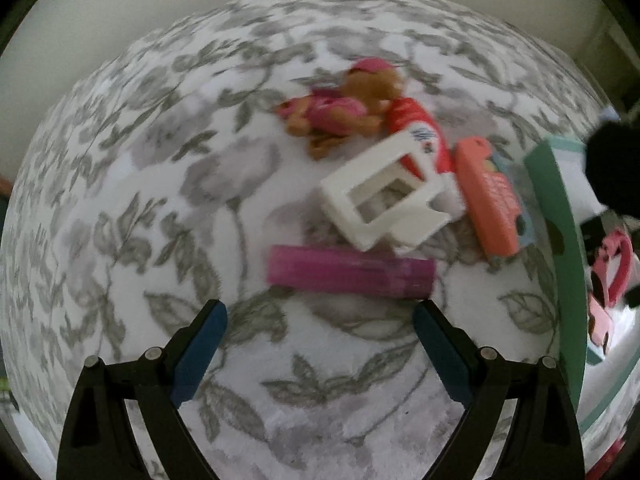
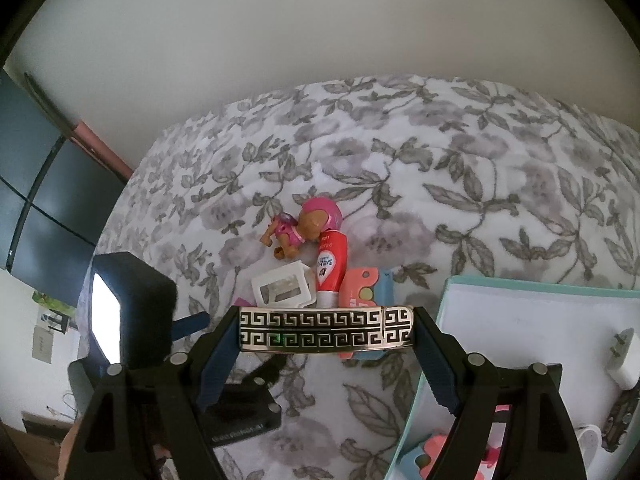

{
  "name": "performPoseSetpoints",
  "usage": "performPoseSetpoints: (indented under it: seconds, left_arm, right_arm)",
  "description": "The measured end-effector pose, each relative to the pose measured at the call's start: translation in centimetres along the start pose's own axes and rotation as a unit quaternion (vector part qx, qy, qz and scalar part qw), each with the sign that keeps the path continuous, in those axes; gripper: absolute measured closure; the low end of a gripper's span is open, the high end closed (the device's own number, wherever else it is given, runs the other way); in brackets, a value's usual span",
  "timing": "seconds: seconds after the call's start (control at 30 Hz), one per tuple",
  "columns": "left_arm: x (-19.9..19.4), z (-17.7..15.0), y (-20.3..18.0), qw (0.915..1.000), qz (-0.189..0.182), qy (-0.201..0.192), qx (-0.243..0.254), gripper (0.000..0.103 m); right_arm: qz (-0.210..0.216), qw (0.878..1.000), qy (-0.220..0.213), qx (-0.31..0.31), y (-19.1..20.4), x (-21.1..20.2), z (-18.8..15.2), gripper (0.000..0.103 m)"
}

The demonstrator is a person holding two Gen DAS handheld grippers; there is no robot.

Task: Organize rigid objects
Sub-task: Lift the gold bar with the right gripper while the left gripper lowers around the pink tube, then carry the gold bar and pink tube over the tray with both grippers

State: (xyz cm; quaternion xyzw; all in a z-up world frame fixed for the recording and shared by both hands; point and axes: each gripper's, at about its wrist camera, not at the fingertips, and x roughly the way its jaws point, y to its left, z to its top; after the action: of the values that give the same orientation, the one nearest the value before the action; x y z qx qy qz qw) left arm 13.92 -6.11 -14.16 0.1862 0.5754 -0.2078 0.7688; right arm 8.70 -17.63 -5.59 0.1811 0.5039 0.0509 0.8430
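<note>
My right gripper (image 2: 326, 320) is shut on a shiny metal bar with a black key pattern (image 2: 320, 332), held crosswise between its pads above the bed, beside the teal box (image 2: 426, 384). My left gripper (image 1: 320, 306) is open and empty, just short of a purple tube (image 1: 350, 274) lying crosswise on the floral blanket (image 1: 160, 200). Beyond the tube lie a white plastic frame (image 1: 384, 200), a red tube (image 1: 420, 132), a toy dog in pink (image 1: 344, 108) and a coral comb-like piece (image 1: 488, 200). The left wrist view is blurred.
The teal box (image 1: 560, 240) stands to the right of the pile, with a white plug (image 2: 624, 360) and pink items (image 1: 608, 280) inside. A pale wall (image 2: 320, 40) runs behind the bed. A dark cabinet (image 2: 36, 200) stands at the far left.
</note>
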Motion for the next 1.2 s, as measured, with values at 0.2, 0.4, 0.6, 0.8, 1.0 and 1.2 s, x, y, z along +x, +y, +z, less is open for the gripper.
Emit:
performPoseSetpoints:
  seconds: [0.2, 0.4, 0.6, 0.8, 1.0, 1.2]
  left_arm:
    - [-0.2, 0.6, -2.0, 0.9997, -0.007, -0.022, 0.003, 0.008]
    - [0.2, 1.7, -1.9, 0.9988, -0.017, -0.037, -0.028, 0.008]
    - [1.0, 2.1, -1.9, 0.999, -0.009, -0.039, -0.021, 0.01]
    - [0.0, 1.6, -1.8, 0.9982, -0.037, -0.041, -0.021, 0.021]
    - [0.9, 2.3, -1.9, 0.999, -0.027, -0.027, -0.022, 0.021]
    - [-1.8, 1.1, -1.9, 0.999, -0.009, -0.024, -0.035, 0.021]
  right_arm:
    - [0.001, 1.0, 0.002, 0.01, -0.6, 0.1, 0.0, 0.02]
    - [0.0, 1.0, 0.004, 0.019, -1.1, 0.2, 0.0, 0.02]
    - [0.001, 1.0, 0.005, 0.024, -1.3, 0.3, 0.0, 0.02]
    - [0.0, 1.0, 0.007, 0.022, -1.3, 0.4, -0.1, 0.02]
    - [-0.005, 1.0, 0.012, 0.024, -1.6, 0.7, -0.3, 0.02]
    - [-0.015, 0.999, 0.017, 0.028, -2.1, 0.1, -0.9, 0.02]
